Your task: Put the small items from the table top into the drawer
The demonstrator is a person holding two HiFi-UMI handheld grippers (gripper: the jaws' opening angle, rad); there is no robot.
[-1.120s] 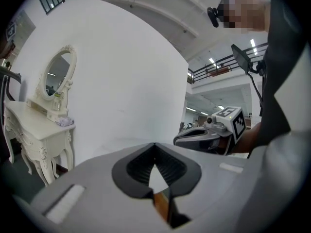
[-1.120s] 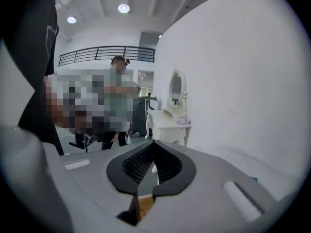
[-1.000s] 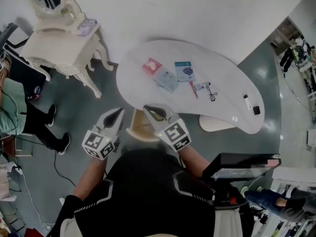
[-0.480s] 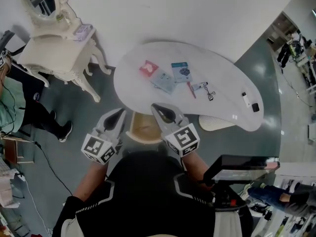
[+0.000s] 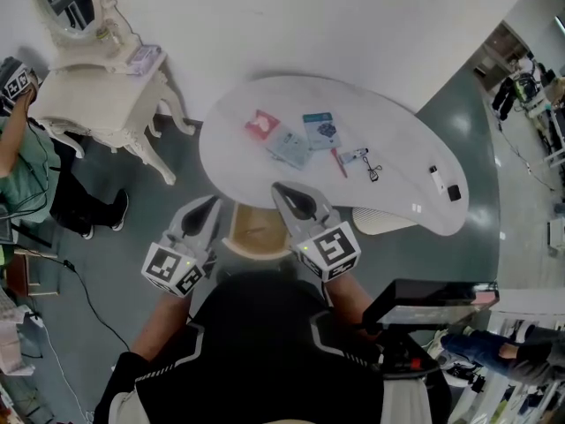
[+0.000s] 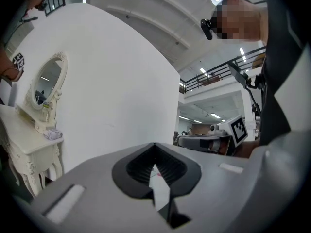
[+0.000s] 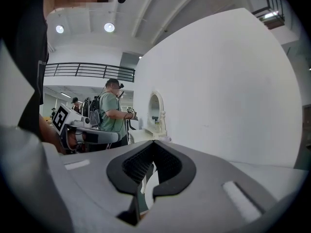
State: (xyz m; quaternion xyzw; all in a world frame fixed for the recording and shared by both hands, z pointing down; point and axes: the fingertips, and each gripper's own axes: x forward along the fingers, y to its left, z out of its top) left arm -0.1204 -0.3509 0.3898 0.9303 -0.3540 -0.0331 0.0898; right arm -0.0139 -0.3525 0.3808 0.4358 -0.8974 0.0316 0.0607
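Three flat packets point(image 5: 320, 129) are counted on the surface point(image 5: 402, 135). Five smaller items point(image 5: 372, 168) are spread toward its right edge.

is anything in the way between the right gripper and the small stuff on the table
Nothing visible does. The right gripper, shut and empty, hovers at the near edge of the table; only bare table top lies between it and the nearest item, the pale blue packet.

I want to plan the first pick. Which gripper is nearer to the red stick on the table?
Right. The right gripper is at the near edge of the table, just short of the red stick. The left gripper is farther left, beside the table.
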